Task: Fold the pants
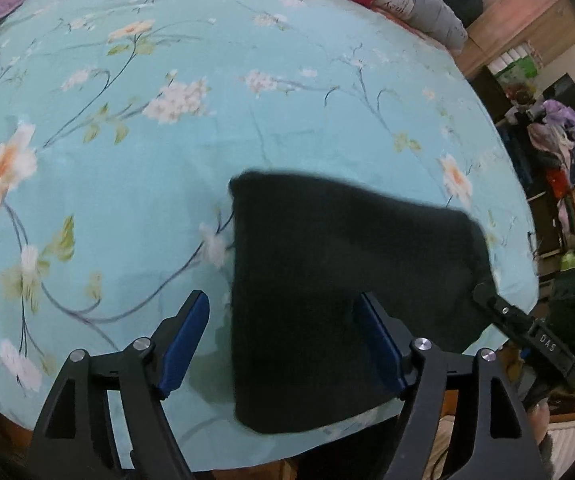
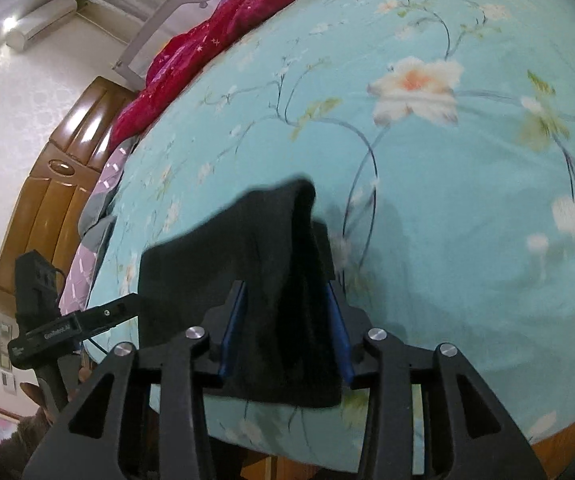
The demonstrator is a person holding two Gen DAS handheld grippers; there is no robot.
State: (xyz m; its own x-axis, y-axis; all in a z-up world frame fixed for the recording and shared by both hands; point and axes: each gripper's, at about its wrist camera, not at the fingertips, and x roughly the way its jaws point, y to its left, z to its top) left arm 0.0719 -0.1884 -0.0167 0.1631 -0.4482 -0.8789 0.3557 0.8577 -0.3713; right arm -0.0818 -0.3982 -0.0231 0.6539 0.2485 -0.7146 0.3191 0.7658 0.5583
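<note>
One pair of black pants [image 1: 339, 280] is seen, folded into a compact dark bundle and held up over the near edge of a bed, whose single turquoise floral sheet [image 1: 207, 128] fills most of both views. Two grippers are counted. The left gripper [image 1: 283, 340] is seen with its jaws spread wide; the two blue pads [image 1: 185, 336] stand well apart, and the left edge of the bundle passes between them without being pinched. The right gripper [image 2: 285, 328] is clenched on the pants [image 2: 263, 276], the cloth being pressed between its two blue pads and draped down below them. In the left wrist view the right gripper [image 1: 483, 292] is seen at the bundle's right corner; in the right wrist view one finger of the left gripper [image 2: 127, 304] reaches the bundle's left edge. One crimson quilt [image 2: 191, 56] is bunched along the far side of the bed, and one wooden headboard [image 2: 51, 184] is seen at the wall, with one air conditioner [image 2: 43, 20] mounted high up.
</note>
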